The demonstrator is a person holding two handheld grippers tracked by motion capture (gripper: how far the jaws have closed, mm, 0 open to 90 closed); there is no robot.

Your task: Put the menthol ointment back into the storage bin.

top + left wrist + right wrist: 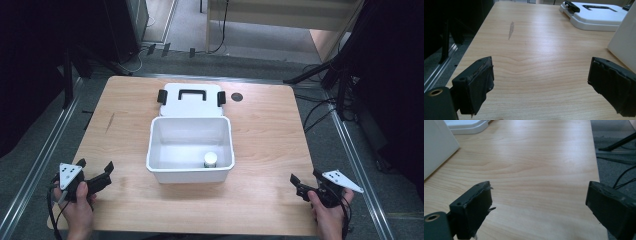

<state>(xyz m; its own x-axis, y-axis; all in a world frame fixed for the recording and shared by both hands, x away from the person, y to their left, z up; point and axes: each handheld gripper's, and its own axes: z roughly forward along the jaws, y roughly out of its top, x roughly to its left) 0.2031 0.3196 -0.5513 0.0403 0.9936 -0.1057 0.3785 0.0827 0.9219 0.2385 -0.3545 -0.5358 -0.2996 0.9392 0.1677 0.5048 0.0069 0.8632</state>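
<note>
Both tools, left tool (pixel 95 172) and right tool (pixel 305 184), are resting wide open and empty on the tabletop (pixel 265 130); the small jar (pixel 210 160) is sitting in the white bin (pixel 190 172), so fitting the lid (pixel 191 102) probably comes next.

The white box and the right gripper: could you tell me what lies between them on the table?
Nothing: in the high view, bare wood runs from the white box to the open, empty right gripper. The right gripper view shows that same bare table.
</note>
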